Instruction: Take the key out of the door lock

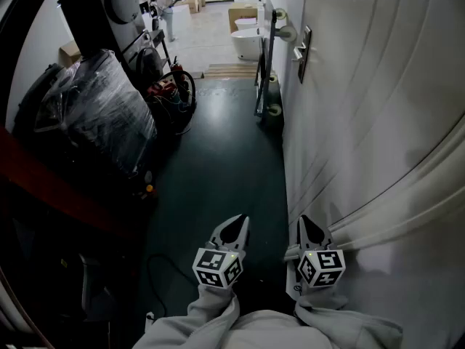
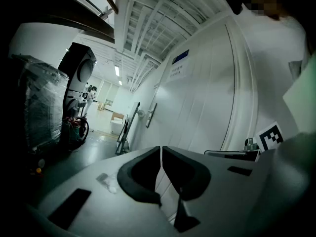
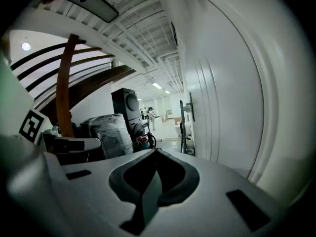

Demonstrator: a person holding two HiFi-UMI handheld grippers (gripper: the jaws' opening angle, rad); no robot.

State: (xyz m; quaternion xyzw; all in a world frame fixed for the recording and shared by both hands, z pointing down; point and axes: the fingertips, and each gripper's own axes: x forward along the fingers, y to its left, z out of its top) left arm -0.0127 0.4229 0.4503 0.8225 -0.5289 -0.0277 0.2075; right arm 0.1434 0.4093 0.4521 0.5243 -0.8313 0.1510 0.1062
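A white door (image 1: 378, 100) runs along the right side, and its metal handle and lock plate (image 1: 302, 51) sit far ahead. The key is too small to make out at this distance. My left gripper (image 1: 236, 225) and right gripper (image 1: 308, 226) are held side by side low in the head view, both far short of the handle. The left gripper (image 2: 161, 148) is shut with nothing between its jaws, and the handle (image 2: 151, 114) shows beyond it. The right gripper (image 3: 156, 151) is also shut and empty, with the handle (image 3: 190, 106) up the door on its right.
A plastic-wrapped pallet (image 1: 102, 115) and a tall black machine (image 1: 109, 9) stand on the left. Red equipment with hoses (image 1: 173, 87) lies past them. A dark frame (image 1: 263, 57) leans on the wall before the handle. A toilet (image 1: 247, 41) and a person (image 1: 166, 6) are far off.
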